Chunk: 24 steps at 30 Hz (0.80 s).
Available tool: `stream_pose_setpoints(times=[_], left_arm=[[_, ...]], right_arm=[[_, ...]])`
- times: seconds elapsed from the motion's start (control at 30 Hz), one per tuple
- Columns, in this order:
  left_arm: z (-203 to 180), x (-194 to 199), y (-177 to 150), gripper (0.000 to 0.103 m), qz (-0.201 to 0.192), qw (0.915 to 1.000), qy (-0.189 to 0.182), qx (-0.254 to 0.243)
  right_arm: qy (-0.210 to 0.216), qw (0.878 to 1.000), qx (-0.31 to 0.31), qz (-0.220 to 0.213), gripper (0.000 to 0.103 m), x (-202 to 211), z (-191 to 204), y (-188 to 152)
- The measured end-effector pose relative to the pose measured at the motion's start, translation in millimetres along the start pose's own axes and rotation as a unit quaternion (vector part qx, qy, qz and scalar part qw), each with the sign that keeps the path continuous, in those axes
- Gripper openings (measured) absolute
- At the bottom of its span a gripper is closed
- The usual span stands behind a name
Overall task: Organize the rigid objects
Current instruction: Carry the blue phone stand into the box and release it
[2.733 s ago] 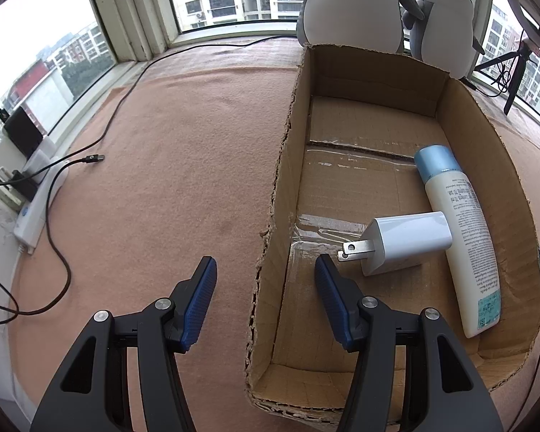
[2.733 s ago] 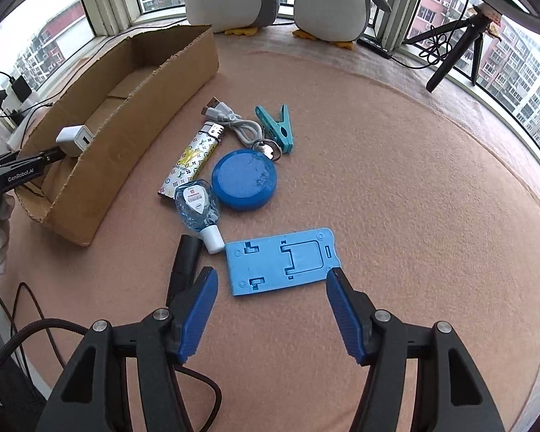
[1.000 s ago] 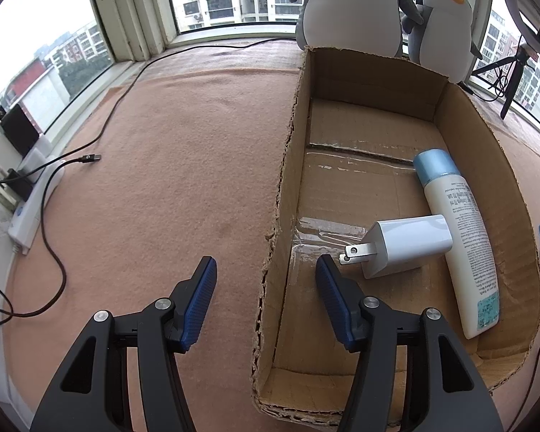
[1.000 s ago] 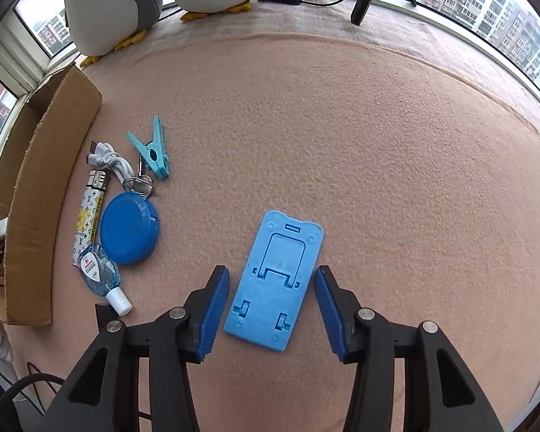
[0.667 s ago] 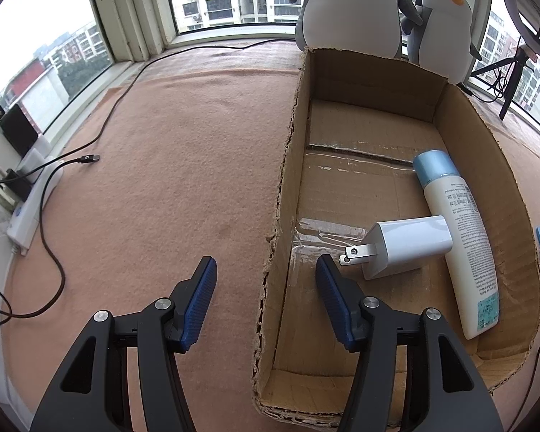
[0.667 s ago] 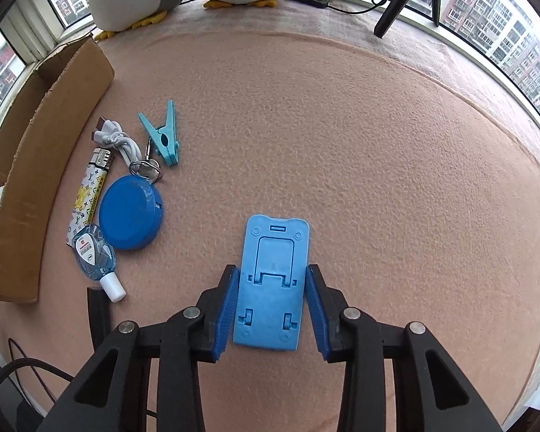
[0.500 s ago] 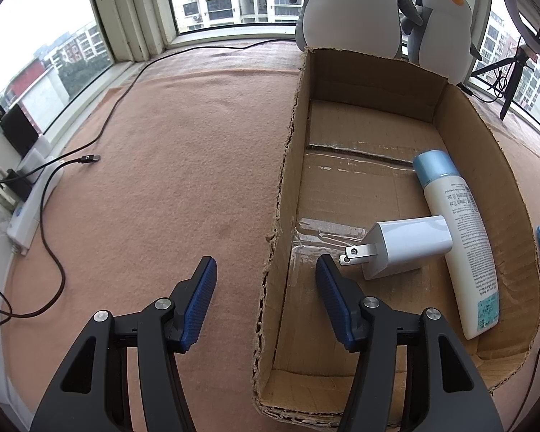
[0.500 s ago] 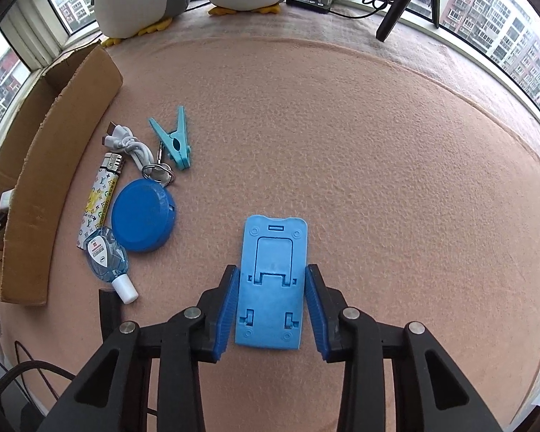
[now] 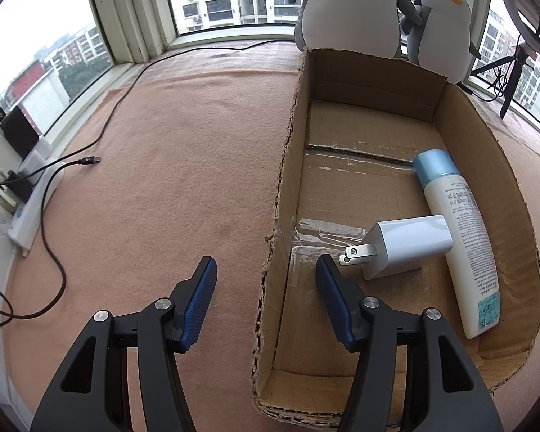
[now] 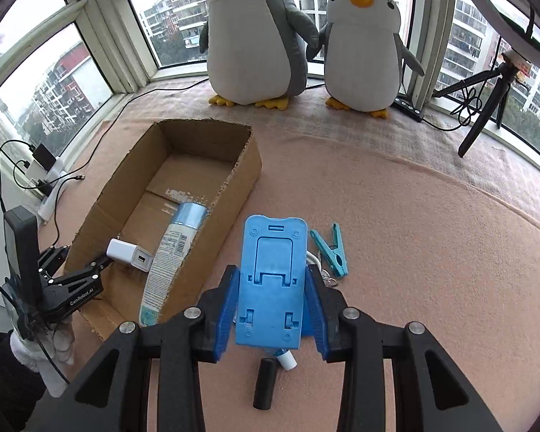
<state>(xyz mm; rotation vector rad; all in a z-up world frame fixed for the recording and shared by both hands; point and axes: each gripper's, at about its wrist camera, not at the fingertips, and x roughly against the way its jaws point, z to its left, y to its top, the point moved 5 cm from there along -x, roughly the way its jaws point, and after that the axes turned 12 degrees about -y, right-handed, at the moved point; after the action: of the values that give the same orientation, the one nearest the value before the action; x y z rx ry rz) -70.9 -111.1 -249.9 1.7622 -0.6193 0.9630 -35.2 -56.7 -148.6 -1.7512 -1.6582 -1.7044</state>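
Note:
My right gripper (image 10: 272, 284) is shut on a flat blue phone stand (image 10: 270, 280) and holds it up above the carpet, to the right of the cardboard box (image 10: 234, 183). The box (image 9: 288, 165) holds a white charger plug (image 9: 406, 244) and a white bottle with a blue cap (image 9: 460, 230); both also show in the right wrist view, the plug (image 10: 129, 253) and the bottle (image 10: 172, 252). My left gripper (image 9: 266, 280) is open and empty, its fingers astride the box's near left wall. It shows at left in the right wrist view (image 10: 72, 284).
A teal clothespin (image 10: 331, 248), a black cylinder (image 10: 264, 383) and a small bottle's white cap (image 10: 287, 360) lie on the pink carpet under the stand. Two plush penguins (image 10: 255, 36) stand at the window. A tripod (image 10: 486, 108) stands at right. Cables and a power strip (image 9: 32, 208) lie at left.
My right gripper closed on the blue stand, lifted it off the carpet and tilted up toward the box and penguins. The left gripper has not moved.

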Motion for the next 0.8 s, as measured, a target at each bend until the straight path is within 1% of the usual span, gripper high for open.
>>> stream_pose_setpoints(times=[0.2, 0.37, 0.5, 0.6, 0.7, 0.73, 0.77, 0.8], left_arm=[[0.2, -0.3, 0.0, 0.058, -0.001, 1.0, 0.001, 0.0], [-0.3, 0.1, -0.2, 0.058, -0.002, 1.0, 0.004, -0.001], [-0.6, 0.0, -0.2, 0.058, -0.002, 1.0, 0.004, 0.0], [-0.5, 0.0, -0.2, 0.059, -0.002, 1.0, 0.004, 0.001], [-0.4, 0.1, -0.3, 0.058, -0.002, 1.0, 0.005, 0.001], [-0.4, 0.1, -0.3, 0.058, -0.002, 1.0, 0.005, 0.001], [-0.5, 0.1, -0.4, 0.058, -0.002, 1.0, 0.005, 0.001], [-0.5, 0.1, -0.4, 0.058, -0.002, 1.0, 0.005, 0.001]], right_arm=[[0.031, 0.999, 0.029, -0.023, 0.033, 1.9, 53.5, 26.5], [0.051, 0.997, 0.046, -0.025, 0.033, -5.9, 88.2, 41.1], [0.057, 0.997, 0.05, -0.021, 0.033, -16.5, 103.5, 46.7], [0.057, 0.997, 0.051, -0.017, 0.033, -23.7, 109.2, 48.7], [0.067, 0.996, 0.058, -0.015, 0.034, -26.5, 114.9, 49.7], [0.065, 0.996, 0.061, -0.016, 0.036, -25.9, 116.4, 49.5], [0.06, 0.996, 0.063, -0.019, 0.044, -24.2, 116.8, 49.3], [0.058, 0.996, 0.063, -0.024, 0.048, -21.8, 116.6, 49.2]])
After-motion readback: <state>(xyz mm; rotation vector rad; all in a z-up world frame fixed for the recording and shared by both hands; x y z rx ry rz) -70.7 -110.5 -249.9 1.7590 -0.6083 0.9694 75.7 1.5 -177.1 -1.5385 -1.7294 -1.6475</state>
